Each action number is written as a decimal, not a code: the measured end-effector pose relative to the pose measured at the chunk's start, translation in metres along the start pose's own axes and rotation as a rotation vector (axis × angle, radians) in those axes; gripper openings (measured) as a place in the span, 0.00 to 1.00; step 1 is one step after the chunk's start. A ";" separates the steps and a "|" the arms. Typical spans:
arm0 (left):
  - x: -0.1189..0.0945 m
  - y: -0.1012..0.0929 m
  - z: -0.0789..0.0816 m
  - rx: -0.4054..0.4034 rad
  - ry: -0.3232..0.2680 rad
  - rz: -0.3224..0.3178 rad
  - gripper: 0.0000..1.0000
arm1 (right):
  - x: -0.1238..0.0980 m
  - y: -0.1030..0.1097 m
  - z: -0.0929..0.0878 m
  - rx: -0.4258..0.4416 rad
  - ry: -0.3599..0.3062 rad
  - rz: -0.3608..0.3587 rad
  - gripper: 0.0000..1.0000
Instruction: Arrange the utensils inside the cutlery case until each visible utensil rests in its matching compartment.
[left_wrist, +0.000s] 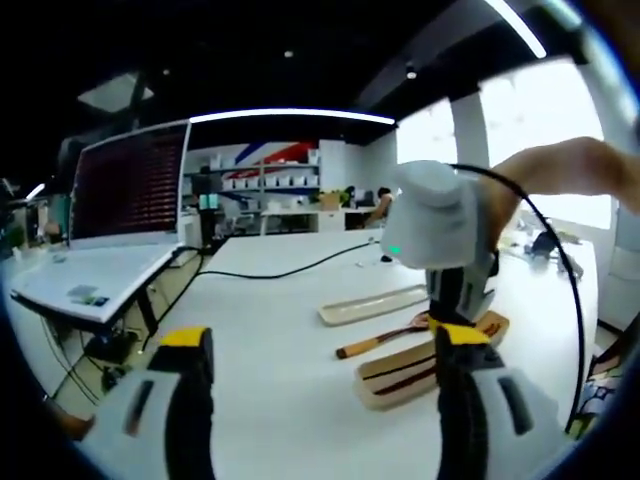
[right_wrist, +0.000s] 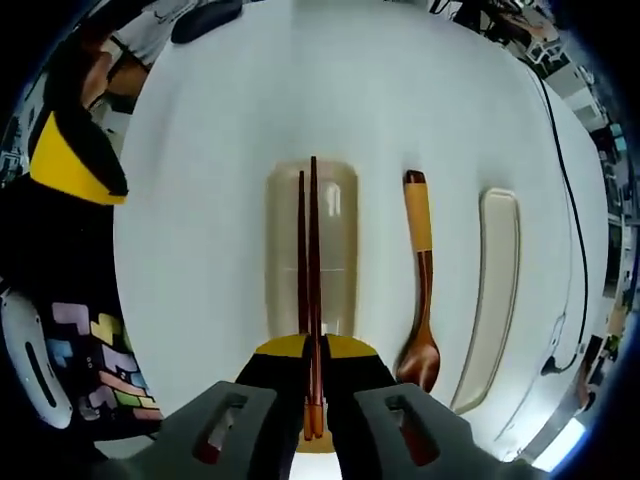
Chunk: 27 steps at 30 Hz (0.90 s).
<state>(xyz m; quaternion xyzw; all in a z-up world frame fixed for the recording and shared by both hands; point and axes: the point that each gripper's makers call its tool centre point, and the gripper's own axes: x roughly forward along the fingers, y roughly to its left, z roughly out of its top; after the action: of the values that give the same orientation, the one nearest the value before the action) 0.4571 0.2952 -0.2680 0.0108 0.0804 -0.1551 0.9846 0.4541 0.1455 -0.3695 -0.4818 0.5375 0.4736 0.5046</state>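
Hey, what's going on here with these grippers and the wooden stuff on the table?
A person is sorting wooden utensils into a cutlery case. The right gripper has its jaws shut on a pair of chopsticks, holding them lengthwise above the open case on the white table. A wooden spoon lies on the table beside the case, with the case lid just beyond it. The left gripper hovers open nearby, holding nothing.

Right gripper (right_wrist: 313, 400): jaws closed, pinching chopsticks (right_wrist: 311, 290) pointing 12 o'clock. Left gripper (left_wrist: 320, 400): jaws wide apart, nothing between.
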 end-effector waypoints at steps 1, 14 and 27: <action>0.000 0.001 0.000 0.001 0.000 0.002 0.98 | 0.000 0.001 0.000 -0.001 0.000 0.003 0.03; 0.000 0.003 -0.003 -0.001 0.010 0.010 0.98 | 0.001 0.001 -0.002 -0.006 0.009 0.001 0.03; 0.001 0.002 -0.004 0.002 0.015 0.004 0.98 | -0.009 -0.005 -0.003 -0.010 -0.014 -0.023 0.06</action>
<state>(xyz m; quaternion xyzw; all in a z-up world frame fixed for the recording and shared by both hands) 0.4582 0.2968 -0.2718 0.0132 0.0876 -0.1533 0.9842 0.4588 0.1421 -0.3603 -0.4870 0.5260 0.4738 0.5115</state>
